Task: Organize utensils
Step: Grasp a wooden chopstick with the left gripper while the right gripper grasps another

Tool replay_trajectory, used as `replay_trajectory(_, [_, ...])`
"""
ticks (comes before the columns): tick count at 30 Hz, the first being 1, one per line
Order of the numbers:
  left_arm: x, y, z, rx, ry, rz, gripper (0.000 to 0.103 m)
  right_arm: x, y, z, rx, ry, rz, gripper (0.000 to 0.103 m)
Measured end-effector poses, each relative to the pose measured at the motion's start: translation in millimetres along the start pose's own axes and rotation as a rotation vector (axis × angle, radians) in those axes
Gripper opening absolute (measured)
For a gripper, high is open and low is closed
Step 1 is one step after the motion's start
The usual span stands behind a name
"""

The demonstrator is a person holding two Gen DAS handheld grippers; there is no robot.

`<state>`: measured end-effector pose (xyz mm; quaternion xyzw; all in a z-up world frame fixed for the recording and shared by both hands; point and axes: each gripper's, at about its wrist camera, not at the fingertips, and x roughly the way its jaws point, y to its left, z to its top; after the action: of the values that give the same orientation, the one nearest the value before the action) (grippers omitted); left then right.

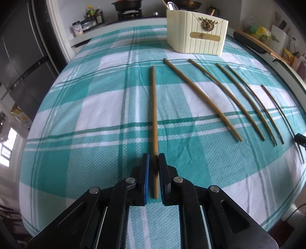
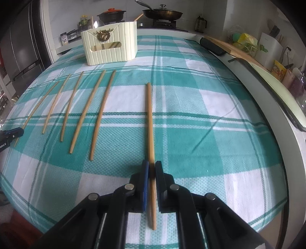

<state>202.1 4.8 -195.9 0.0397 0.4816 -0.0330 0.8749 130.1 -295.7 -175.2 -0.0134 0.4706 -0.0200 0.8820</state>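
Chopsticks, both tools loaded. Left tool [image 1: 154,160] is pinched down on the near end of one chopstick [image 1: 154,115], pads either side of it, tail poking out behind the tips. Right tool [image 2: 151,168] is clamped the same way on another chopstick [image 2: 149,118], also close to its near end. Both sticks run away from the tools across the checked cloth [image 1: 86,134] on the worktop; can't tell whether either far tip is off the cloth yet.

Handling call: thin wooden or bamboo sticks, very light, stiff, smooth, so weight is no issue but rotation is. Gripped this far back, the long free end will probably droop or swing around the pads. A hold nearer mid-length would steady them; the end grip does leave plenty of stick to feed into the holder, though.

Further out, between the two held sticks, five loose chopsticks [image 2: 82,111] lie in a fanned row, apart from each other, near ends easy to reach.

Beyond them the cream ribbed utensil holder [image 1: 197,34] stands upright near the back edge of the cloth, open-topped, with a spoon [image 1: 172,5] and a wooden handle already sticking out. Likely drop target.
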Motion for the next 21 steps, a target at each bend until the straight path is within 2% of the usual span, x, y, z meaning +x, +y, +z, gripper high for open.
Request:
replay_trajectory(1, [-2,3,-1,-0.009,0.000,-0.014,0.022,-2,-2,1,0.010,-0.006,0.008,0.008])
replay_trajectory(2, [-3,6,0,-0.018,-0.005,-0.027,0.038,-3,-3,2,0.019,-0.013,0.018,0.012])
replay_trajectory(3, [-5,8,1,-0.026,-0.014,-0.033,0.051,-4,-3,4,0.026,-0.020,0.022,0.024])
replay_trajectory(5, [-7,10,4,-0.034,-0.030,-0.044,0.059,-5,-3,8,0.037,-0.031,0.027,0.038])
replay_trajectory(9, [-2,10,13,-0.022,-0.020,-0.067,0.067,-1,2,20,0.007,-0.022,0.039,0.038])
replay_trajectory(16, [21,18,21,-0.008,0.038,-0.048,0.068,19,4,34,-0.050,0.055,0.036,0.038])
replay_trajectory(19, [24,19,21,-0.002,0.028,-0.026,0.077,28,6,32,-0.047,0.081,0.043,0.039])
replay_trajectory(21, [26,20,21,-0.004,0.025,-0.023,0.081,30,8,29,-0.047,0.066,0.038,0.040])
